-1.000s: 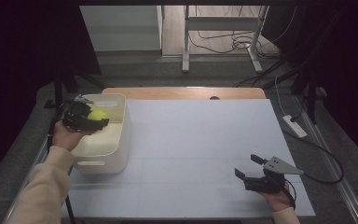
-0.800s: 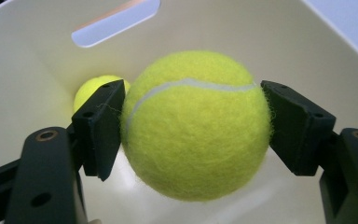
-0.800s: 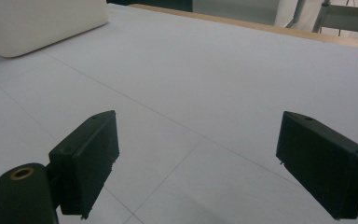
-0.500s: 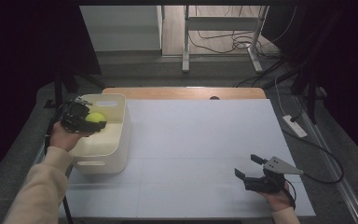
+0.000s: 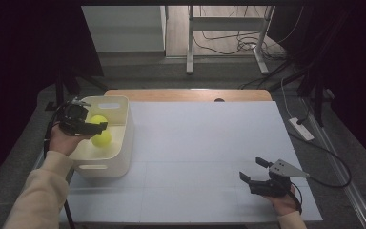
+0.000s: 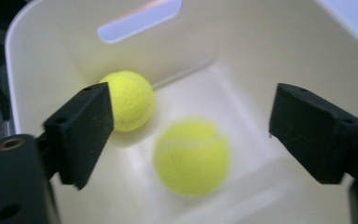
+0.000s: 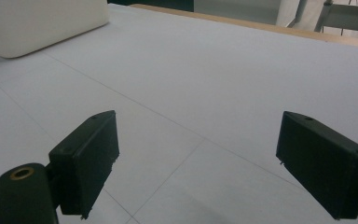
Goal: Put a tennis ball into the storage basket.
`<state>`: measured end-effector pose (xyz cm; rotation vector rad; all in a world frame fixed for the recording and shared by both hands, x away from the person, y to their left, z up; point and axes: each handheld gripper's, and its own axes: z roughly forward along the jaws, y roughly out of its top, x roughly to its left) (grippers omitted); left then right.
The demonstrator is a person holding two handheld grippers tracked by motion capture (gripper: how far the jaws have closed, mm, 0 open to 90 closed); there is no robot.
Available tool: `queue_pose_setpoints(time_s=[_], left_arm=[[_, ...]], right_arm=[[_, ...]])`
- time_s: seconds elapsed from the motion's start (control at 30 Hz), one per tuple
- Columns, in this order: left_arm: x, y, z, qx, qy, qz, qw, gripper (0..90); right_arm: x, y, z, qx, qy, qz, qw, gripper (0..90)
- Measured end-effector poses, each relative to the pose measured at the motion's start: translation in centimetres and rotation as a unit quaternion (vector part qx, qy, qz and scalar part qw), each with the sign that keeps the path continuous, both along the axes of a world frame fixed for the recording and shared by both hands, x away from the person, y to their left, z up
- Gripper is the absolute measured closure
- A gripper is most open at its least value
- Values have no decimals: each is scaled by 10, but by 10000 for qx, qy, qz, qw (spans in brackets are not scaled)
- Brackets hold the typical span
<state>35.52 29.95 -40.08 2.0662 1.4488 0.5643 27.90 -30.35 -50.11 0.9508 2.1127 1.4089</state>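
**Desk:** Start at your left claw. What does it have?

**Photographer:** Nothing. Your left claw hangs over the white bin at the left edge of the tabletop, and its jaws have just been opening. In the left gripper view the two black pads stand wide apart, released, with no pad on either ball.

**Desk:** And the balls?

**Photographer:** Two yellow tennis balls sit inside the bin. The blurred ball shows between your pads and below them, clear of both, over the bin's floor; I cannot tell whether it rests there. The second ball lies farther in, against the bin's far wall, under the slot handle. From the high view one ball sits just under your claw and the other beside it toward the far wall.

**Desk:** Move outward. Your right side?

**Photographer:** Your right claw sits low over the near right part of the tabletop, well apart from the bin, held in your hand. Its jaws are spread and empty; in the right gripper view bare white surface lies between the pads, with the bin's corner at the far left.

**Desk:** Anything beyond?

**Photographer:** A cable trails off the right claw over the tabletop's right edge. A wooden strip runs along the far edge.
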Motion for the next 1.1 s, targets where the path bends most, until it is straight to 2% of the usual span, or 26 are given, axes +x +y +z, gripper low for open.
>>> queue_pose_setpoints(time_s=[0.07,0.13,0.2,0.23,0.27,0.4,0.53,0.63,0.67,0.7,0.73,0.8,0.97,1.1], left_arm=[[-7,0,6,-254,-222,-86,9994,106],[-14,0,10,-487,-436,-171,9977,97],[-19,-1,13,-639,-570,-270,9960,90],[-19,-1,13,-639,-570,-270,9960,87],[-23,-2,14,-761,-664,-334,9943,87],[-33,-5,17,-1040,-872,-558,9892,80],[-42,-9,18,-1319,-1085,-773,9823,79],[-48,-14,19,-1413,-1219,-935,9780,78],[-52,-17,20,-1476,-1283,-1014,9754,78],[-54,-19,21,-1505,-1322,-1067,9739,78],[-54,-19,21,-1505,-1322,-1067,9739,78],[-60,-25,22,-1561,-1400,-1206,9703,78],[-71,-40,22,-1672,-1496,-1532,9624,78],[-77,-52,18,-1758,-1514,-1722,9574,79]], right_arm=[[1,1,0,-11,10,2,10000,128],[2,1,0,-16,9,33,10000,128],[2,1,0,-4,11,29,10000,128],[2,0,0,-7,7,26,10000,128],[2,0,0,-7,7,26,10000,128],[1,1,0,30,2,11,10000,128],[0,0,0,11,-16,-1,10000,128],[0,0,1,23,-8,-3,10000,128],[0,0,1,17,-10,-4,10000,128],[-1,0,1,0,-13,-6,10000,128],[-1,0,1,0,-13,-6,10000,128],[-1,-1,1,4,-9,-1,10000,127],[-1,-1,1,-5,-20,13,10000,128],[-2,-1,1,-3,-7,21,10000,127]])
